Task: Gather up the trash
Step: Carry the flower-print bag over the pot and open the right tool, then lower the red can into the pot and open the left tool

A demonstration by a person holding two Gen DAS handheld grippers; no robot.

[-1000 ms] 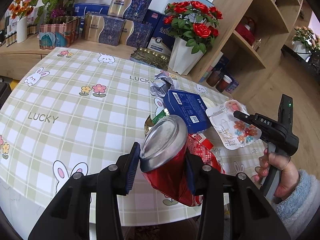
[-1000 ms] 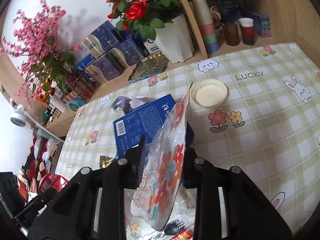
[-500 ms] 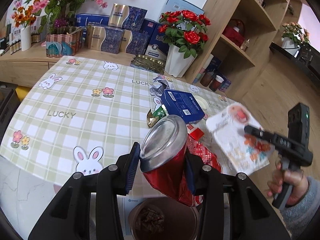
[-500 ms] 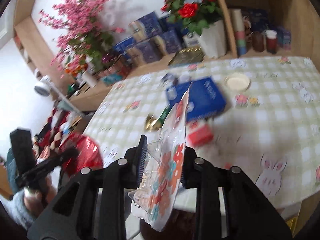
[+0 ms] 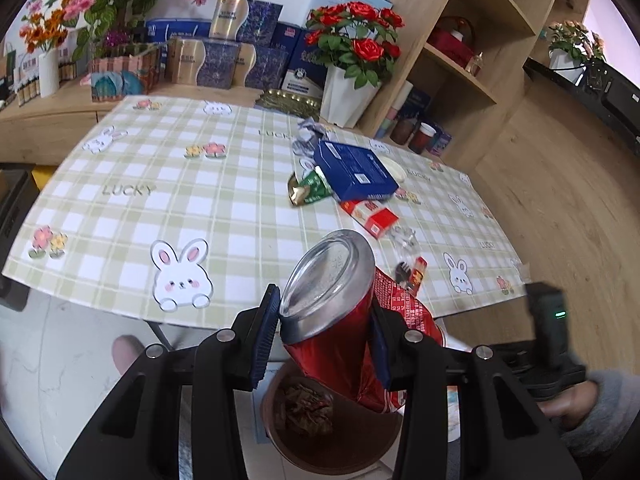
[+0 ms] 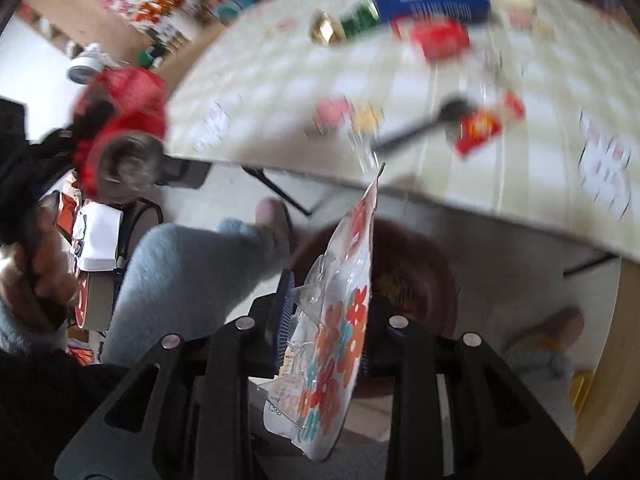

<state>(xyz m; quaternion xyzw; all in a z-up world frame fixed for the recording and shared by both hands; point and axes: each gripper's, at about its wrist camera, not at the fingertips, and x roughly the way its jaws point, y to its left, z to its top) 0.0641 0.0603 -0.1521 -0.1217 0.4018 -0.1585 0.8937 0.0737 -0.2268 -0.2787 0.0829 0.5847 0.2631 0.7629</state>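
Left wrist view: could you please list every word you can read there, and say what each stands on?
"LUCKY": printed on the checked tablecloth, and again near the roses and the right edge.
Too small or blurred to read: blue box label, red packet, red bag, gift boxes.

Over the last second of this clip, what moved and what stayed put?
Both grippers pulled back off the table toward the brown bin on the floor. The left gripper carried the red can over it; the right gripper swung the flowered plastic packet down in front of it. Both grips stayed shut. The blue box and red carton stayed on the table.
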